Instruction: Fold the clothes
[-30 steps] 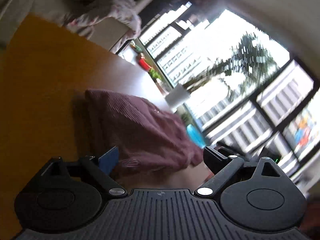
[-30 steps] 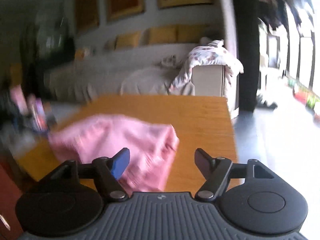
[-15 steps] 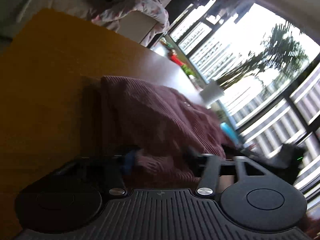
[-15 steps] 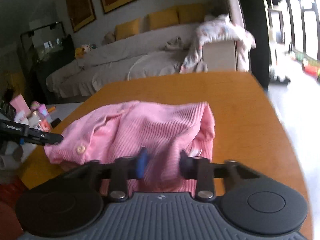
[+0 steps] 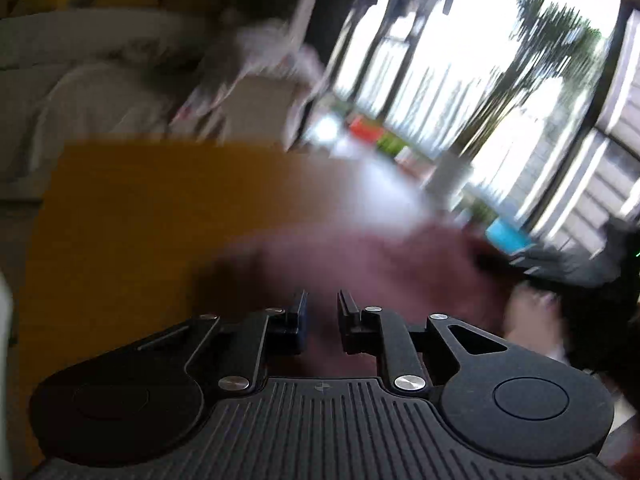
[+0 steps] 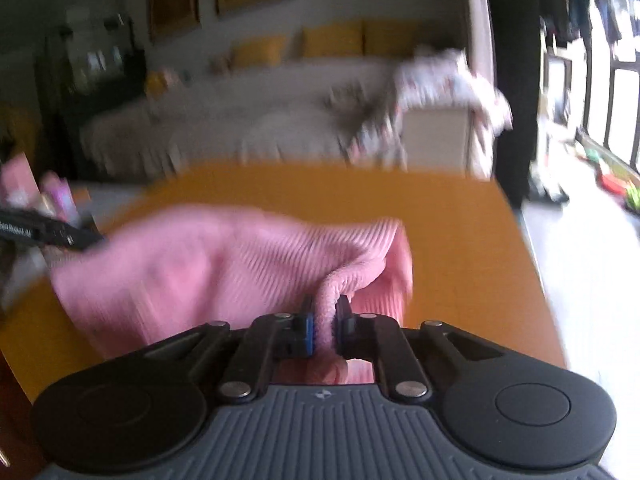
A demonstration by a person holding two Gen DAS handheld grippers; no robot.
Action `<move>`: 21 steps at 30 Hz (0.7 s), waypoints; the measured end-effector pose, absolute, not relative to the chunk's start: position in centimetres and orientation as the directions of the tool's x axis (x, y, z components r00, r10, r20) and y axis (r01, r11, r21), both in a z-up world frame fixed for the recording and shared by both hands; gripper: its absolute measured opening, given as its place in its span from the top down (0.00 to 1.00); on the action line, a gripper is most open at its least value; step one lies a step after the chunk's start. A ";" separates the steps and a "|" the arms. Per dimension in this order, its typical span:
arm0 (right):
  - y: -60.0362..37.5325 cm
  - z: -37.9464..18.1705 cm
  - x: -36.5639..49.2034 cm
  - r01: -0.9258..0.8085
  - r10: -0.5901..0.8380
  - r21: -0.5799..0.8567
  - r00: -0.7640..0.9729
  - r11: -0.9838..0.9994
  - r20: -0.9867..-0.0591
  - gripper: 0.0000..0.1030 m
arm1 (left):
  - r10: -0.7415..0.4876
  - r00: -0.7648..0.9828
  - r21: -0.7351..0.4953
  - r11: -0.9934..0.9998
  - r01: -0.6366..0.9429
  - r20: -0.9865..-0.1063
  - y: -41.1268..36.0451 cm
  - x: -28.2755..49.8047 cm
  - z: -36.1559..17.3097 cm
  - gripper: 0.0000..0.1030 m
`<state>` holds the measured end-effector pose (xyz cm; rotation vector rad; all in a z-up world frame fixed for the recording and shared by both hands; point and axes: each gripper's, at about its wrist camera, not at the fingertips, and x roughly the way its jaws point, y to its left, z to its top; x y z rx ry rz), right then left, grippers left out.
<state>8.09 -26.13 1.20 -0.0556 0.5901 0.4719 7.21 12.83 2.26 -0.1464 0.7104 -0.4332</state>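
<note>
Pink ribbed knit garment (image 6: 224, 268) is lying bunched on the orange wooden table (image 6: 460, 240); right hand-held gripper (image 6: 325, 326) is pinching its edge, left hand-held gripper (image 5: 320, 316) is nearly closing on its fabric.

Both my views are motion-blurred. Daylight from the windows (image 5: 460, 92) blows out; the table (image 5: 140, 208) glares, and fisheye edges curve.

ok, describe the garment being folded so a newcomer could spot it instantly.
Start at the orange-brown wooden table in front of the sofa. The pink ribbed garment lies bunched on it, one edge pinched in the right gripper. It is the only cloth on the table; the floral fabric is draped over the sofa's end.
</note>
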 end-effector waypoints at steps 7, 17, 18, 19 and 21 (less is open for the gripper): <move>-27.3 0.8 6.8 -0.401 0.397 0.121 0.731 0.908 -0.555 0.71 | -0.407 0.705 -0.330 0.909 0.253 -0.581 16.2 6.3 2.1 0.64; -25.8 4.1 3.3 -0.504 0.473 0.048 0.769 0.862 -0.430 0.61 | -0.697 0.581 -0.529 0.708 0.468 -0.420 12.7 3.5 3.6 0.24; -25.2 3.4 3.7 -0.508 0.466 0.040 0.753 0.861 -0.464 0.60 | -0.719 0.560 -0.556 0.685 0.470 -0.413 12.1 3.8 3.1 0.23; -24.6 2.4 4.3 -0.506 0.448 0.031 0.733 0.862 -0.511 0.56 | -0.732 0.541 -0.579 0.671 0.464 -0.415 11.5 4.1 2.5 0.23; -23.9 0.4 4.4 -0.506 0.426 -0.002 0.729 0.863 -0.535 0.50 | -0.724 0.517 -0.599 0.680 0.423 -0.456 10.5 5.1 0.6 0.23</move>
